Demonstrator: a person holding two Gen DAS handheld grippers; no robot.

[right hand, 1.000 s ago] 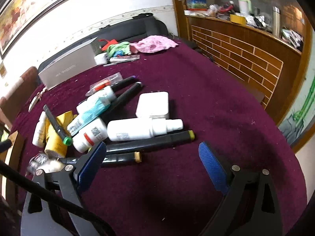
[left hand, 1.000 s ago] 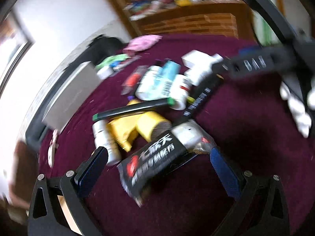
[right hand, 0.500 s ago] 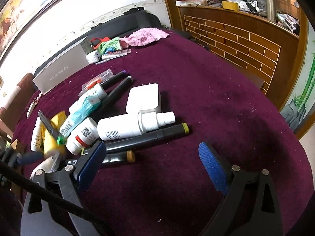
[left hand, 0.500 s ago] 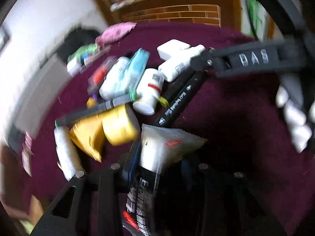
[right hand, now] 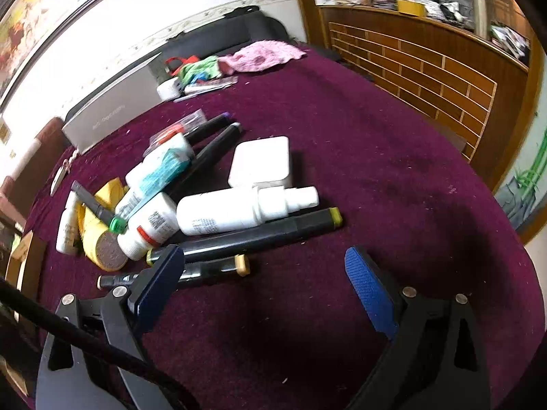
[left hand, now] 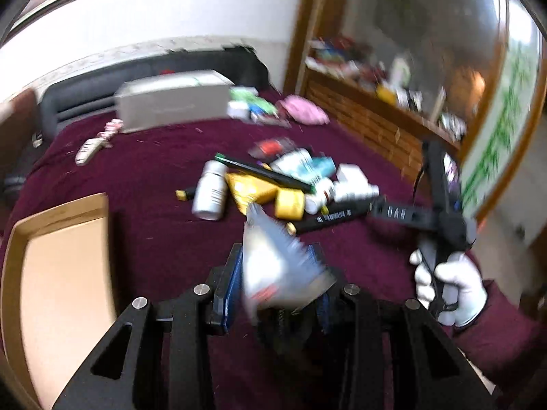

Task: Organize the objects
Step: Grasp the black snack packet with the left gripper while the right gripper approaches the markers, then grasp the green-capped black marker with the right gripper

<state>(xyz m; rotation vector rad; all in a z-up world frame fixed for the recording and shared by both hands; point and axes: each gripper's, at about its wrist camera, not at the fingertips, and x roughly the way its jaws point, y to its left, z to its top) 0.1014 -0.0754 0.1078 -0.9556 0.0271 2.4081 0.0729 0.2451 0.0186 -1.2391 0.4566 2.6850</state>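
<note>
My left gripper (left hand: 277, 283) is shut on a silver and black snack packet (left hand: 273, 256), held up off the maroon tablecloth (left hand: 154, 232); the packet is blurred. An open cardboard box (left hand: 61, 273) sits at the left. Beyond lies the pile: white bottle (left hand: 210, 191), yellow pack (left hand: 259, 191), black markers. My right gripper (right hand: 264, 251) hangs open and empty over the cloth, in front of a black marker with a yellow cap (right hand: 246, 237), a tan-capped marker (right hand: 205, 270), a white spray bottle (right hand: 239, 210) and a white square block (right hand: 261, 162). A white-gloved hand (left hand: 448, 283) grips it.
A long grey box (right hand: 109, 116), a pink cloth (right hand: 263, 54) and small clutter lie at the table's far side. A wooden brick-pattern counter (right hand: 427, 68) stands along the right. The table edge curves close on the right (right hand: 512, 239).
The left gripper closed on the snack packet, lifted it off the pile and rolled, swinging left so the cardboard box came into view. The right gripper stayed open and hardly moved.
</note>
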